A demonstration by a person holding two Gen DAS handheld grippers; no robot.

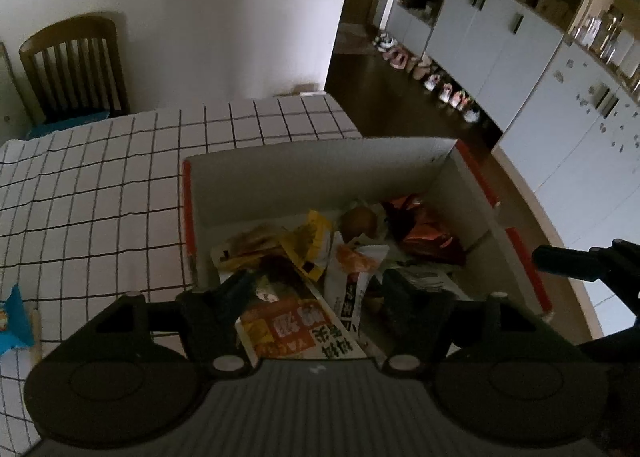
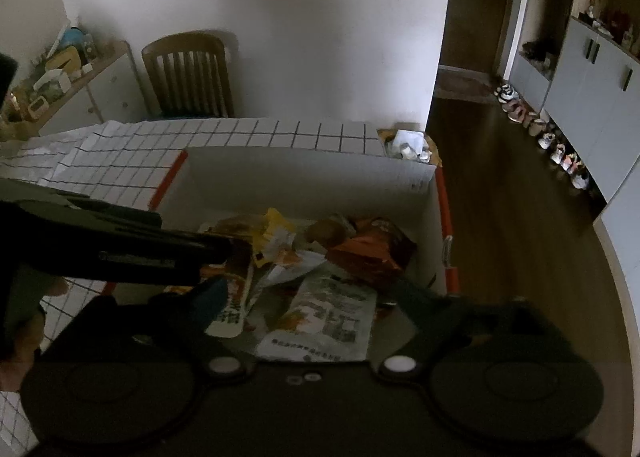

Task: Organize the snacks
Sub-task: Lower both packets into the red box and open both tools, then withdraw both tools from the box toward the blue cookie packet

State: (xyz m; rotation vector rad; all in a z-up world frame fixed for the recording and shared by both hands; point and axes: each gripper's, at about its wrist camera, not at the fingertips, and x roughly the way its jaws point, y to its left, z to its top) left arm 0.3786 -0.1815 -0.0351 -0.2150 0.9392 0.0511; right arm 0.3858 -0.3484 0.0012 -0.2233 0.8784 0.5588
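Orange-white packet (image 1: 298,327) lengthwise toward box's (image 1: 320,161) far wall

Black grippers (image 1: 320,289), teal-tipped fingers (image 2: 214,299)

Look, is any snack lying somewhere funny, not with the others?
Yes. One blue snack packet lies alone on the checked tablecloth, away from the white box where the other snacks are heaped in a jumble. Nothing looks spilled or torn.
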